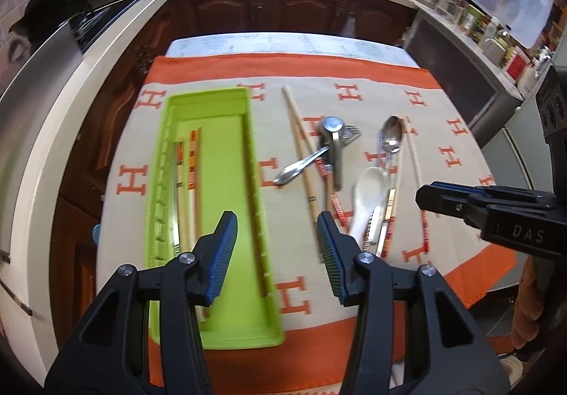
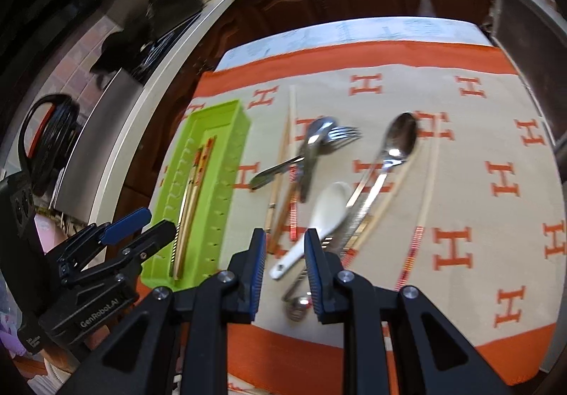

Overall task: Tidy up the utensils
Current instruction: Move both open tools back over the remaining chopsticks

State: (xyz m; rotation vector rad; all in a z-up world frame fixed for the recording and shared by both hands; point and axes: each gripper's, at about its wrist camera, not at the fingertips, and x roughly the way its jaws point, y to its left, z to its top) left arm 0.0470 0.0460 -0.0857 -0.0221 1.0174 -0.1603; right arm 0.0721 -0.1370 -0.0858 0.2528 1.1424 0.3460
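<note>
Ribbed blue pads of the left gripper gape empty above the long lime-green plastic tray, whose two wooden chopsticks lie lengthwise, pointing away. Right gripper, parted, seems to straddle the white ceramic spoon handle, though contact is unclear. Steel spoons and fork lie scattered on the H-patterned cloth.
</note>
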